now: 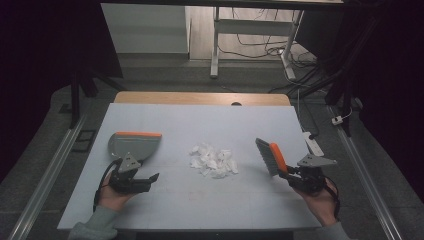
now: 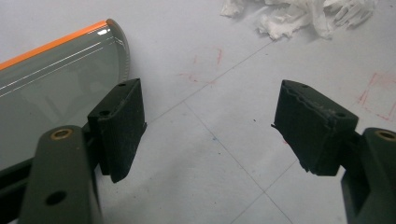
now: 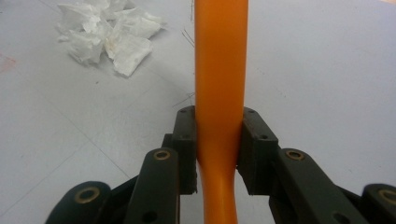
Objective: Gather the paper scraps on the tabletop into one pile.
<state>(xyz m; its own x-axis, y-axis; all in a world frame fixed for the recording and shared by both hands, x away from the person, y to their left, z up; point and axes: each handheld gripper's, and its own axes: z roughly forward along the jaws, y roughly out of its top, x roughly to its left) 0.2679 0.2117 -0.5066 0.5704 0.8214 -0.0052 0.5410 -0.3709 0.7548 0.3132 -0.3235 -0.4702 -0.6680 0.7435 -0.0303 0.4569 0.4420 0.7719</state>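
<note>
Nearest me, my left gripper [image 1: 149,178] waits with jaws wide apart beside the dustpan [image 1: 134,145] toward the table's left edge, while my right gripper [image 1: 291,172] clamps the brush [image 1: 270,156] handle, presumably to sweep the mid-table paper scraps [image 1: 213,161] panward.

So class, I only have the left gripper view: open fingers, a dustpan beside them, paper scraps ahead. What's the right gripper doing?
Observer: The right gripper is shut on a brush, holding it by its orange handle.
Operator: Where's the brush relative to the scraps?
Observer: In the high view it is to the right of the scraps, bristles facing them, not touching.
Operator: And the dustpan?
Observer: The dustpan lies left of the scraps, so the pile sits between the two tools.
</note>
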